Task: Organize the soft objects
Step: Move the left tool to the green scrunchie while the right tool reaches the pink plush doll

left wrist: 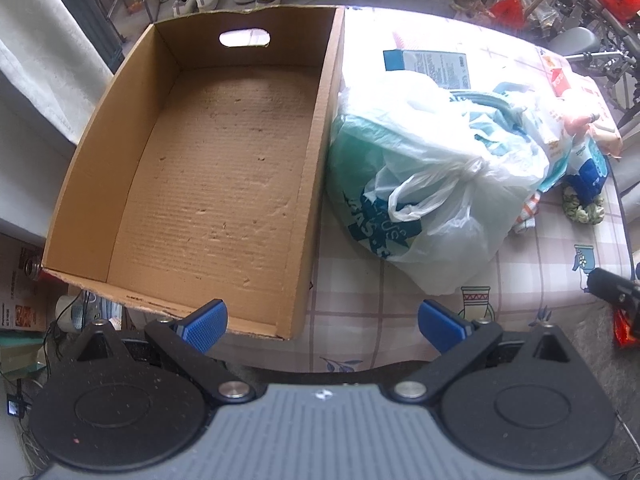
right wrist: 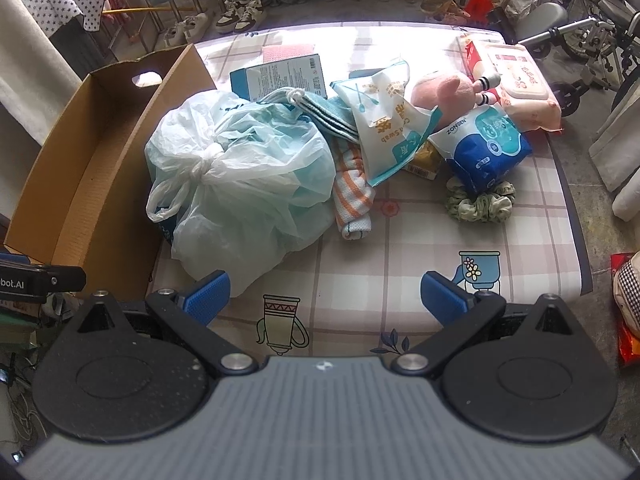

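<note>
Both grippers released, gripping nothing: left gripper (left wrist: 322,326) over the box (left wrist: 100,168) near edge, right gripper (right wrist: 325,296) over the table (right wrist: 400,280). Knotted bag (right wrist: 240,176) sits just right of the box, touching it; plush (right wrist: 440,92), scrunchie (right wrist: 480,202), wipes (right wrist: 486,146) piled beyond.

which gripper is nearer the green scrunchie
Right. The right gripper faces the green scrunchie just ahead; the left gripper sits by the cardboard box, scrunchie far right.

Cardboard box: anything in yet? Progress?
Nothing done: the cardboard box is empty. In hand: nothing; left gripper and right gripper are open. Left: tied plastic bag, striped cloth, pink plush, scrunchie lie on the table.
</note>
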{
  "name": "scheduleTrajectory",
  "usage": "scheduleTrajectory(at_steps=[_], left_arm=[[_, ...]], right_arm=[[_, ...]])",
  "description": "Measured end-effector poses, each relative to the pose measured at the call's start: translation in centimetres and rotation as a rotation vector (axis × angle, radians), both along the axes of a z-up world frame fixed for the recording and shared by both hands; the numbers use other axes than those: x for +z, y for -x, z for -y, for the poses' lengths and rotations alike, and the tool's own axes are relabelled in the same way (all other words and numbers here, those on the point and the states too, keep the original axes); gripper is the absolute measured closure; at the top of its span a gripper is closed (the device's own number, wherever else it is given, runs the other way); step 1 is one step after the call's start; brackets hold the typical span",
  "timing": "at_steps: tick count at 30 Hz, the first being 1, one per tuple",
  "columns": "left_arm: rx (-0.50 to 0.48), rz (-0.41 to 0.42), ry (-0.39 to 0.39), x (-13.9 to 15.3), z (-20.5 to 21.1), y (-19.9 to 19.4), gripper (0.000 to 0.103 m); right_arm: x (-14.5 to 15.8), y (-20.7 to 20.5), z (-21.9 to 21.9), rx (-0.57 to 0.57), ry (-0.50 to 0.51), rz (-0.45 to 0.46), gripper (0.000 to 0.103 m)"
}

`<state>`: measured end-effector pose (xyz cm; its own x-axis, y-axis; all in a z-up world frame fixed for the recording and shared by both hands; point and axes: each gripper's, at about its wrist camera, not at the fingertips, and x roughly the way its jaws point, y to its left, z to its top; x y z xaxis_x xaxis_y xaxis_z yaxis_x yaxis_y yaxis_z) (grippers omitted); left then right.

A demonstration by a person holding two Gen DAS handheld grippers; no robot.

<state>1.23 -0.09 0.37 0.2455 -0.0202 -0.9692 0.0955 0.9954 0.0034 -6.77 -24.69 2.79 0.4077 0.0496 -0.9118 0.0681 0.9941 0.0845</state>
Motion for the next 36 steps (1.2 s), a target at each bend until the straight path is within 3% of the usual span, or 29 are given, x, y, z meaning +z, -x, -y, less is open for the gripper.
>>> scheduleTrajectory(at_steps=[8, 13, 19, 24, 31, 34, 36], left_arm=[[0.015, 0.049, 0.020, 0.7, 1.5, -0.4, 0.001], [0.032, 0.082, 0.027, 0.7, 4.0, -1.4, 0.001], [0.029, 0.108, 0.061, 0.4, 10.4, -3.5, 0.002], [-0.002, 0.116, 0.091, 0.1, 16.4, -5.5, 0.005], [-0.081, 0.079, 0.154, -1.6, 23.9, -7.0, 0.025], [-0.135, 0.046, 0.166, -3.3, 27.0, -7.0, 0.036], [-0.188, 0.024, 0.168, -4.6, 29.1, -7.0, 0.041]], right_arm=[[1.4, -0.9, 4.3, 0.001, -0.089, 0.107, 0.001], [-0.1, -4.0, 7.2, 0.022, -0.156, 0.100, 0.001], [0.1, -7.3, 12.5, 0.080, -0.212, 0.112, 0.001], [-0.7, -8.8, 19.0, 0.049, -0.242, 0.081, 0.002], [-1.7, -10.7, 26.5, -0.013, -0.283, 0.071, 0.006], [-3.1, -11.0, 28.9, -0.044, -0.324, 0.041, 0.011], [-4.6, -11.1, 30.0, -0.058, -0.356, 0.008, 0.021]])
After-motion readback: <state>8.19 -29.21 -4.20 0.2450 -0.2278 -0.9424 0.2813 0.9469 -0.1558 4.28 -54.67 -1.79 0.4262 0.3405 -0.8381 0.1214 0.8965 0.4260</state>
